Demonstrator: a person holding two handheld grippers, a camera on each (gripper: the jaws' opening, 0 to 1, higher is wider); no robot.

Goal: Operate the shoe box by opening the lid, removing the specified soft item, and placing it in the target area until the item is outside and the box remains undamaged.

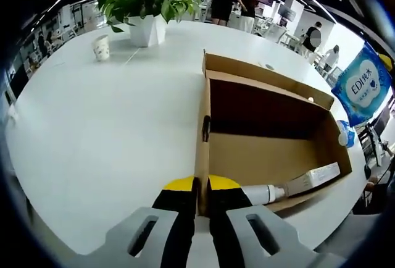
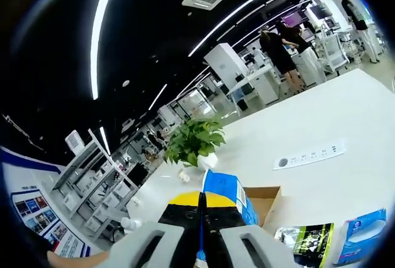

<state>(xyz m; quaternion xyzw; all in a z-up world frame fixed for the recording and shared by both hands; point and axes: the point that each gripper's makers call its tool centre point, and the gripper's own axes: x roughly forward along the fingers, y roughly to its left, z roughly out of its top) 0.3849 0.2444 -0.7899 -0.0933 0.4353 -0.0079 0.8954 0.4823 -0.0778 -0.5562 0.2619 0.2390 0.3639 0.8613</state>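
Observation:
An open brown cardboard shoe box (image 1: 265, 157) lies on the white table (image 1: 105, 132). My left gripper (image 1: 201, 186) is shut on the box's near side wall, one yellow-tipped jaw on each face of the card. Inside the box, a white tube and a long white carton (image 1: 296, 183) rest against its near long wall. A soft blue wipes pack (image 1: 368, 86) hangs in the air beyond the box's right end. In the right gripper view, my right gripper (image 2: 201, 202) is shut on that blue pack (image 2: 225, 192), held above the box's flap (image 2: 266, 197).
A potted plant (image 1: 148, 2) and a paper cup (image 1: 102, 47) stand at the table's far side. A green-black packet (image 2: 305, 238) and a blue-white packet (image 2: 365, 231) lie on the table near a socket panel (image 2: 308, 155). People stand in the background.

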